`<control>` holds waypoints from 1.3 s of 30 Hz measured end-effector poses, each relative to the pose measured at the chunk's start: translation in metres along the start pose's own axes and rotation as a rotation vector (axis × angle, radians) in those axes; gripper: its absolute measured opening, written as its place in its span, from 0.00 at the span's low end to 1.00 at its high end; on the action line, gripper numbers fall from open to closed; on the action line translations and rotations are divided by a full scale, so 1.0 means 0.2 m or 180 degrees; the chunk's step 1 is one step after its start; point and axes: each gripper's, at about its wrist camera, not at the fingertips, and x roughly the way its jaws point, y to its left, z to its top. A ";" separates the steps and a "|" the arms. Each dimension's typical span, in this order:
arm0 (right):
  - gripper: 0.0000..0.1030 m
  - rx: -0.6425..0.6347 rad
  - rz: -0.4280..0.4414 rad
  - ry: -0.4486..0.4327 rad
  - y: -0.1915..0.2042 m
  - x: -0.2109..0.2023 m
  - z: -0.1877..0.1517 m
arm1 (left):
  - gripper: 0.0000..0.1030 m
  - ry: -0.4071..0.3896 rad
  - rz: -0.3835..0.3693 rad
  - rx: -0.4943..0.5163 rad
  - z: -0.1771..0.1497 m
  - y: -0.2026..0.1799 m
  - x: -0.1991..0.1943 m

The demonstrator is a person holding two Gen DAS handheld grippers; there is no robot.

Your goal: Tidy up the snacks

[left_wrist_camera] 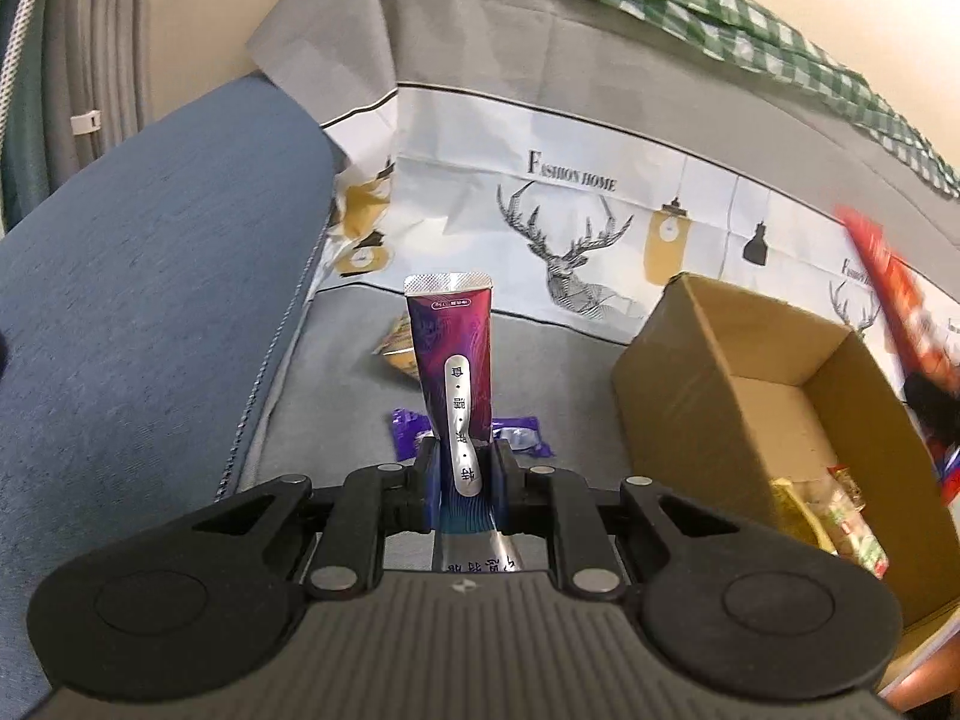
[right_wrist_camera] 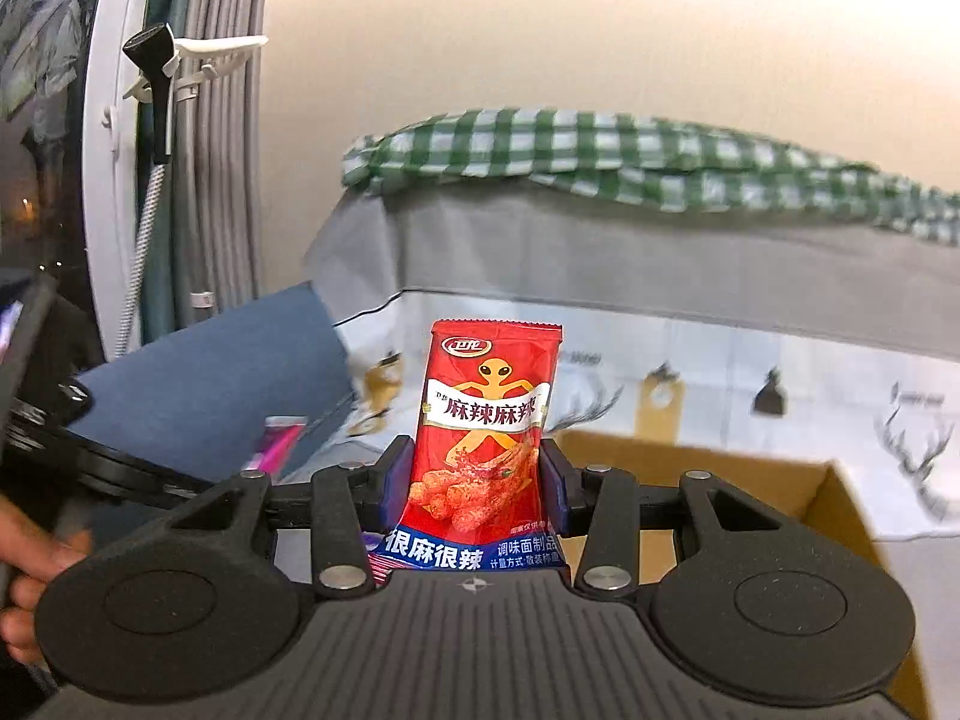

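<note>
My left gripper [left_wrist_camera: 465, 468] is shut on a tall purple snack stick pack [left_wrist_camera: 451, 348], held upright above the grey sofa seat. My right gripper [right_wrist_camera: 477, 474] is shut on a red spicy snack packet [right_wrist_camera: 489, 420], held upright above the near edge of the open cardboard box [right_wrist_camera: 690, 456]. In the left wrist view the box [left_wrist_camera: 720, 354] stands to the right with several snack packets [left_wrist_camera: 840, 516] inside, and the red packet [left_wrist_camera: 888, 288] shows blurred above it. A purple packet [left_wrist_camera: 522, 435] and a yellow packet [left_wrist_camera: 399, 348] lie on the seat beyond my left gripper.
A blue sofa arm [left_wrist_camera: 150, 300] rises on the left. A deer-print cloth [left_wrist_camera: 570, 222] covers the sofa back, with a green checked cloth [right_wrist_camera: 600, 150] on top. Curtains [right_wrist_camera: 222, 120] and a window are at far left.
</note>
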 end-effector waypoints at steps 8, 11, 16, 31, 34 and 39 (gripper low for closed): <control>0.44 0.0368 -0.0227 0.0189 -0.16 0.01 -0.11 | 0.17 -0.0134 -0.0199 -0.0088 0.02 -0.12 0.01; 0.44 0.0264 -0.0299 0.0127 -0.18 -0.01 -0.12 | 0.17 -0.0246 -0.0320 -0.0047 0.02 -0.20 0.00; 0.44 0.0168 -0.0374 0.0063 -0.23 -0.04 -0.13 | 0.17 -0.0393 -0.0592 0.0062 0.02 -0.36 0.01; 0.44 0.0291 -0.0770 0.0233 -0.49 -0.01 -0.18 | 0.17 -0.0564 -0.1187 0.0570 -0.08 -0.72 0.17; 0.44 0.0398 -0.0824 0.0298 -0.54 0.02 -0.20 | 0.17 -0.0541 -0.1275 0.0576 -0.08 -0.76 0.19; 0.44 0.0484 -0.0950 0.0329 -0.57 0.04 -0.21 | 0.17 -0.0560 -0.1363 0.0756 -0.10 -0.85 0.20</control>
